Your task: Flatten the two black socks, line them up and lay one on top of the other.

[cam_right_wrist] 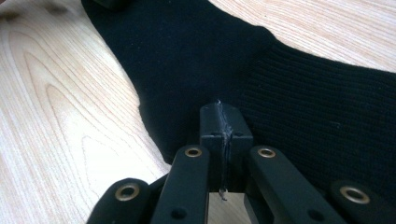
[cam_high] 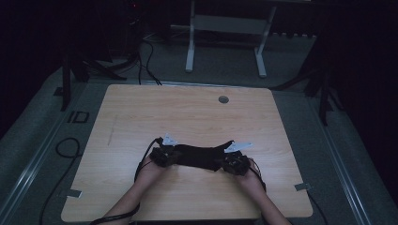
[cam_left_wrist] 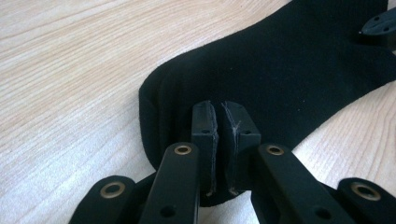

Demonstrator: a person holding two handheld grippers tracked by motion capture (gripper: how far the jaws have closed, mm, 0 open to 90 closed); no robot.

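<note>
Closest to the lens in the left gripper view, my left gripper has its fingers pressed together at lower centre, pinching the edge of the black sock that spreads toward the upper right of that frame. Its fabric bunches into a rounded fold just left of the fingers. Lower centre in the right gripper view, my right gripper is clamped down to a thin seam on the sock's ribbed end, which runs off to the right edge. From the high view, the sock lies stretched sideways just below the middle of the frame, on the near half of the worktop, with my left gripper at its left end and my right gripper at its right end. Farther up, a small round grommet sits near the worktop's far edge.
</note>
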